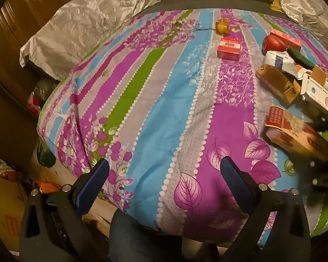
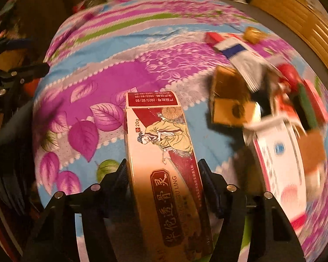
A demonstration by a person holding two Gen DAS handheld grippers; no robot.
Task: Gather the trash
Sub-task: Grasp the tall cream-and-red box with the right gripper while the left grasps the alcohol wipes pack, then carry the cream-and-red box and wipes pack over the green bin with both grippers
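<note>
My right gripper is shut on a long medicine box, cream and dark red with a drawn figure, held above the striped floral cloth. The same box shows at the right edge of the left wrist view. My left gripper is open and empty over the cloth's near edge. A pile of trash lies right: a brown open carton, a white and blue packet, a white box and a red ball. A red box and a gold wrapper lie farther back.
Crumpled silver plastic bags sit at the back left and back right. Wooden furniture stands to the left. Cardboard and clutter lie on the floor at the left. The cloth covers a raised round surface.
</note>
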